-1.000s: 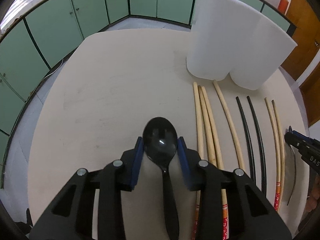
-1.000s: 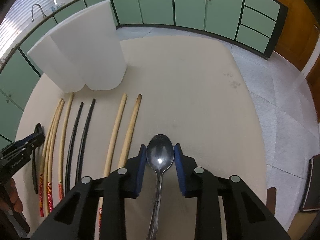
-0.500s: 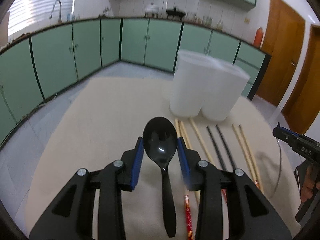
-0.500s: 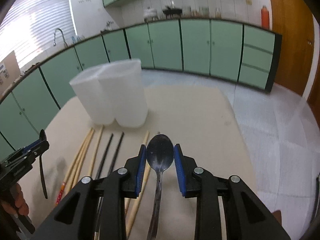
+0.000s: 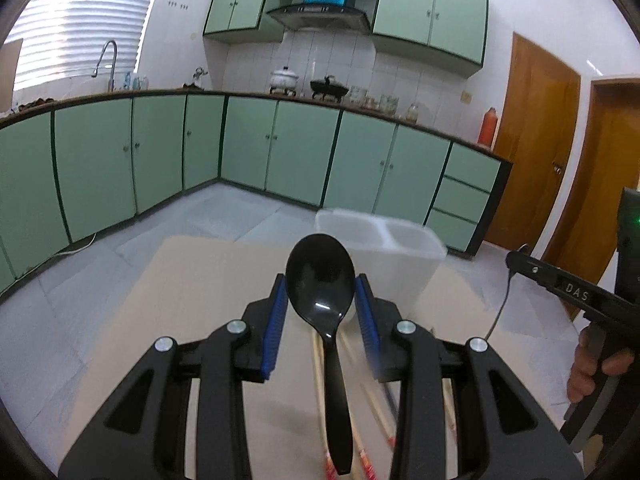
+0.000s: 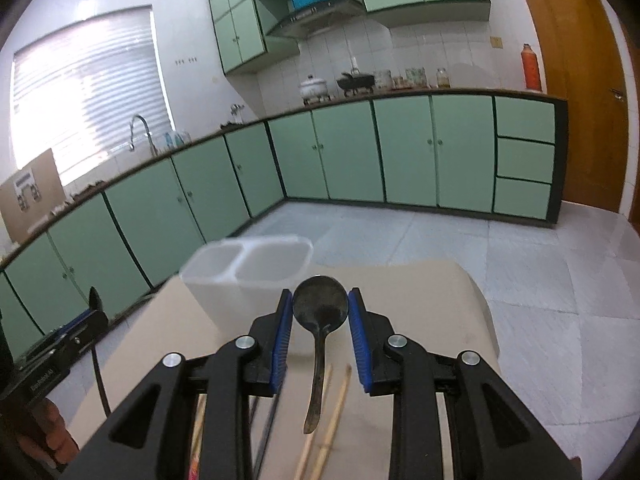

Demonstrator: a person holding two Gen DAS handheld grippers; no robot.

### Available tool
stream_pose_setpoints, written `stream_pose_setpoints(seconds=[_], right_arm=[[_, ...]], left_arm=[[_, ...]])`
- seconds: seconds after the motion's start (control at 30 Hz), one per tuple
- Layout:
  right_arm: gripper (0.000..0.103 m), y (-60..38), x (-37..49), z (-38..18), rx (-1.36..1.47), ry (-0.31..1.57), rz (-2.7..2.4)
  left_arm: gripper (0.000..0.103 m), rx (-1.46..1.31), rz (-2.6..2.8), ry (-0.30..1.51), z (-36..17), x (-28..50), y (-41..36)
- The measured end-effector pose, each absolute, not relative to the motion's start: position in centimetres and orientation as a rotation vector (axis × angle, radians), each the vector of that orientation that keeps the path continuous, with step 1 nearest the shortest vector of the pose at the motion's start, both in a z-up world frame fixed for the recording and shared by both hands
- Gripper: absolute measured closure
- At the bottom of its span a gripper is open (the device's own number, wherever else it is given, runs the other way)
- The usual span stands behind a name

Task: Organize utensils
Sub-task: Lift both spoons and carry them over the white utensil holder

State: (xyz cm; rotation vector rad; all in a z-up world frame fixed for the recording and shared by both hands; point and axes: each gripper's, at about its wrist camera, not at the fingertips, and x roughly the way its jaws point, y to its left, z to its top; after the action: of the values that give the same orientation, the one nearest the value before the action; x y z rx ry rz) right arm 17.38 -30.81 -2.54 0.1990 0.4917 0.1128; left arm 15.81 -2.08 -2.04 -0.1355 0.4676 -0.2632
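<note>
Jaws grip spoon bowls: left gripper (image 5: pixel 321 309) black spoon (image 5: pixel 322 280), right gripper (image 6: pixel 319 330) metal spoon (image 6: pixel 319 305), handles hanging, poised for the two-compartment holder (image 6: pixel 256 276).

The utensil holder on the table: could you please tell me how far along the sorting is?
Done: nothing yet; what shows of the white two-compartment holder looks empty. In hand: the left gripper is shut on a black spoon, the right gripper on a metal spoon, both lifted clear of the table. Left: both spoons, plus the chopsticks lying on the table.
</note>
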Motion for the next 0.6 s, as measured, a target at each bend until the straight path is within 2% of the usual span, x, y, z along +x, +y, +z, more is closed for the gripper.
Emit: stream_pose_setpoints(seconds=[0.37, 0.6], right_arm=[[0.075, -31.9, 21.5, 3.8, 0.247, 0.374, 0.194], [0.075, -31.2, 25.3, 5.1, 0.248, 0.367, 0.186]], left_arm=[[0.070, -0.208, -0.329, 0.318, 4.9, 22.3, -4.9], [0.070, -0.198, -0.316, 0.292, 5.8, 27.0, -6.9]])
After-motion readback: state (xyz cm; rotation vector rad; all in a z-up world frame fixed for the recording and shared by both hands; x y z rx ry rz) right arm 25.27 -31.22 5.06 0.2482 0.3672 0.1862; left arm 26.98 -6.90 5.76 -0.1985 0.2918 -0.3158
